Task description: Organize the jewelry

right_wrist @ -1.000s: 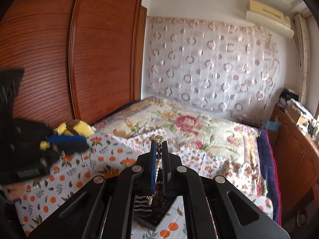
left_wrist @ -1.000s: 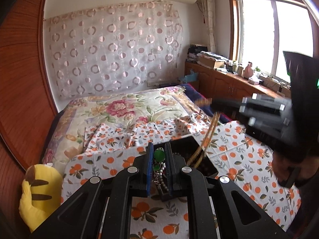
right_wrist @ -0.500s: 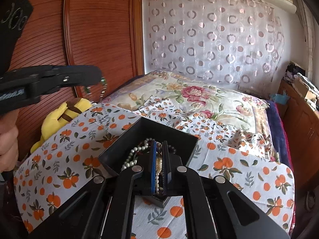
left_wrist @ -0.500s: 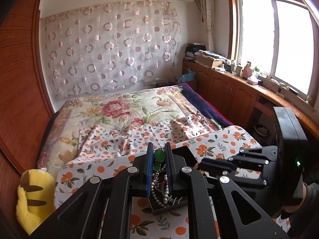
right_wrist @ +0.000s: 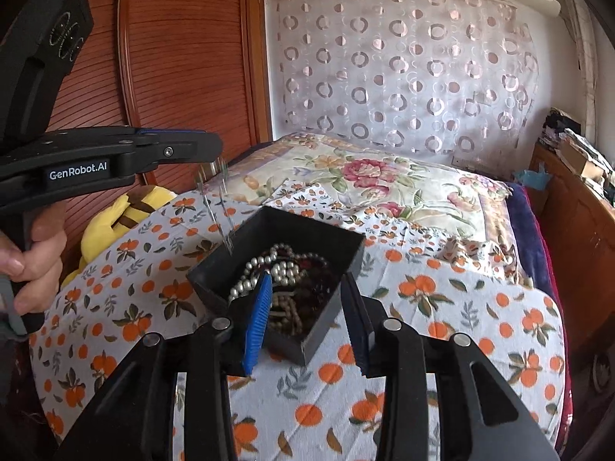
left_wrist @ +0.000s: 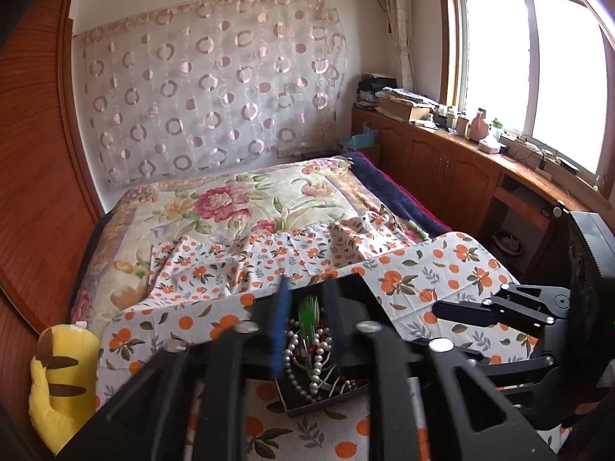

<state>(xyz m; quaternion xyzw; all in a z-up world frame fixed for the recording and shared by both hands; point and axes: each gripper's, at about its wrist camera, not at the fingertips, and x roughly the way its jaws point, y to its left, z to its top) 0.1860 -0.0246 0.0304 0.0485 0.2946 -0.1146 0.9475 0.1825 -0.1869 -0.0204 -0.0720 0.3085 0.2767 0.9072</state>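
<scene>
A black jewelry box stands on an orange-print cloth and holds pearl strands and dark beads. My right gripper is open, its fingers either side of the box's near corner, empty. My left gripper has its jaws apart above the box. A green pendant necklace shows blurred between them, falling toward the pearls. In the right wrist view the left gripper is above the box's left rim with a thin blurred chain hanging beneath it.
A yellow plush toy lies at the cloth's left edge. A floral quilt covers the bed behind. A wooden wardrobe stands at the left, low cabinets under the window at the right.
Both grippers have opened. The right gripper let its bead string fall into the box. The left gripper's jaws have parted and the green pendant necklace is dropping.
</scene>
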